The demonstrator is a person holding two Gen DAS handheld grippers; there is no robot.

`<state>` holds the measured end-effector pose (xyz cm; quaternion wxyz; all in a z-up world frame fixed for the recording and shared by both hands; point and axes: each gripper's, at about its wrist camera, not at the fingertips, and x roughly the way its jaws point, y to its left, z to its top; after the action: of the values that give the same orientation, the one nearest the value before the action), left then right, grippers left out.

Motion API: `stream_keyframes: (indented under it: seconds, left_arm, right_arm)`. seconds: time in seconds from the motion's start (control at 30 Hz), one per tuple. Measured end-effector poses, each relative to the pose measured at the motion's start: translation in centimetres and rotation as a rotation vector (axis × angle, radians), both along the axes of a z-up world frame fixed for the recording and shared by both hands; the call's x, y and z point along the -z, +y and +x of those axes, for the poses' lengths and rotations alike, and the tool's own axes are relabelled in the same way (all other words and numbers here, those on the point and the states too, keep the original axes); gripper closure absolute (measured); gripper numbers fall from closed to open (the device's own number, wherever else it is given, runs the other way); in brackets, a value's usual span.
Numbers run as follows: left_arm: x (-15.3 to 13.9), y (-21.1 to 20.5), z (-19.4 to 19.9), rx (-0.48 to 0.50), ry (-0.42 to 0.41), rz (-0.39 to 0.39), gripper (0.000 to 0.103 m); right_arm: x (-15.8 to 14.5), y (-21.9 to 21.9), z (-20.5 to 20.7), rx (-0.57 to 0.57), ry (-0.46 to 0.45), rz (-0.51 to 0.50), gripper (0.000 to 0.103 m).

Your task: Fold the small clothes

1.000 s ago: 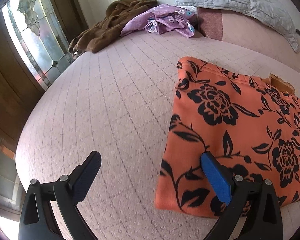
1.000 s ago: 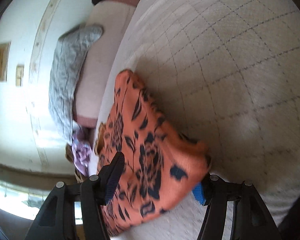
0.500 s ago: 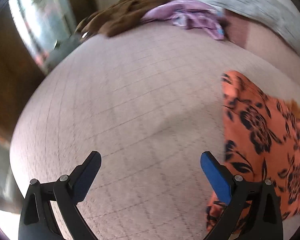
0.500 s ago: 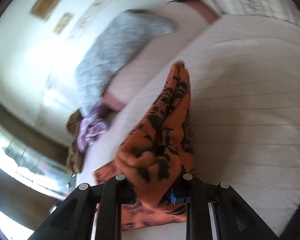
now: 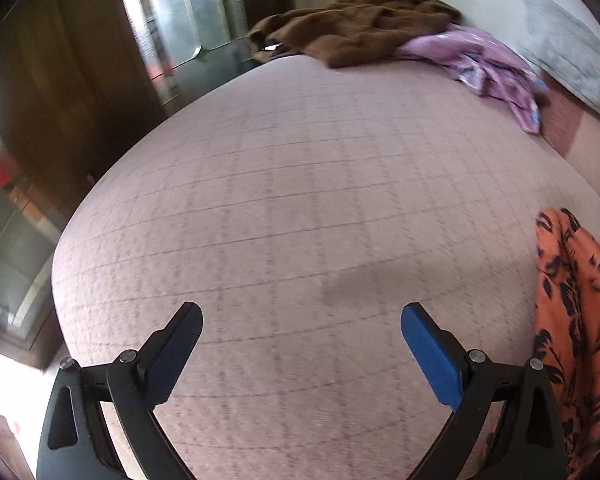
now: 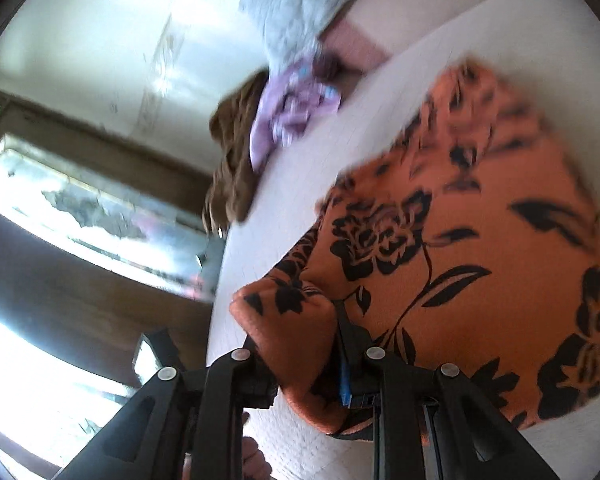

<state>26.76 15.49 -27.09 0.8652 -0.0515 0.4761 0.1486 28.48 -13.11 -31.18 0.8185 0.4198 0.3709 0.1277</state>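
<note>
Orange floral garment (image 6: pixel 480 264) pinched between right fingers (image 6: pixel 346 364).

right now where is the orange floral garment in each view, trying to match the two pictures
Left wrist view: orange floral garment hangs along the right edge, beside the open left hand-held gripper.
Right wrist view: it fills the centre and right, a corner pinched in the right hand-held gripper.
Shared landmark: the purple clothing beside the brown garment.

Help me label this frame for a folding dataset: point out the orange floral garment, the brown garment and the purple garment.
orange floral garment (image 6: pixel 480 280), right wrist view, on its flat printed middle.
brown garment (image 5: pixel 360 28), left wrist view, on the heap's middle.
purple garment (image 5: pixel 488 64), left wrist view, on its crumpled middle.
</note>
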Motion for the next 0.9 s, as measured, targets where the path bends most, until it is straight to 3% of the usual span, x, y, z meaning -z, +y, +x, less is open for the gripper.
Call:
stream_keyframes:
  seconds: [0.1, 0.2, 0.3, 0.37, 0.4, 0.43, 0.5, 0.6, 0.67, 0.73, 0.8, 0.9]
  left_arm:
    - [0.0, 0.2, -0.1, -0.011, -0.016, 0.019, 0.003]
    - [-0.2, -0.6, -0.3, 0.013, -0.035, 0.03, 0.003]
    - [-0.9, -2.2, -0.6, 0.07, -0.084, 0.039, 0.003]
    - [-1.9, -3.5, -1.4, 0.13, -0.155, 0.038, 0.003]
    - [-2.4, -4.1, -1.9, 0.156, -0.187, 0.037, 0.003]
    - [-2.8, -4.6, -2.3, 0.18, -0.215, 0.035, 0.003]
    - [-3.5, -5.7, -3.0, 0.225, -0.269, 0.015, 0.003]
    - [-4.2, -7.1, -3.9, 0.277, -0.317, -0.013, 0.003]
    - [-4.7, -8.5, -4.6, 0.328, -0.344, -0.016, 0.003]
    - [-5.1, -10.2, -5.4, 0.377, -0.371, 0.005, 0.003]
    - [-5.3, -12.2, -6.1, 0.433, -0.383, 0.044, 0.003]
    - [-3.8, -15.0, -6.2, 0.483, -0.315, 0.157, 0.003]
  right_arm:
    - [2.4, 1.2, 0.3, -0.054, 0.026, 0.024, 0.079]
    - [4.1, 1.9, 0.8, -0.115, 0.055, -0.015, 0.078]
    - [4.8, 0.1, 0.2, -0.113, 0.054, 0.056, 0.071]
    - [4.3, -1.2, -0.2, -0.148, 0.071, 0.081, 0.058]
    - [3.9, -1.2, -0.2, -0.168, 0.066, 0.092, 0.043]
    - [3.3, -1.9, -0.8, -0.202, 0.036, 0.132, 0.037]
    - [2.2, -2.5, -2.0, -0.209, -0.021, 0.16, 0.037]
    - [0.7, -5.2, -4.0, -0.157, -0.09, 0.096, 0.037]
    - [0.7, -7.3, -4.7, -0.085, -0.08, 0.012, 0.043]
    - [1.8, -9.1, -5.0, -0.033, -0.049, 0.002, 0.066]
    - [2.9, -9.8, -4.6, -0.008, -0.003, -0.013, 0.068]
    - [6.0, -9.7, -3.3, -0.033, 0.118, -0.062, 0.083]
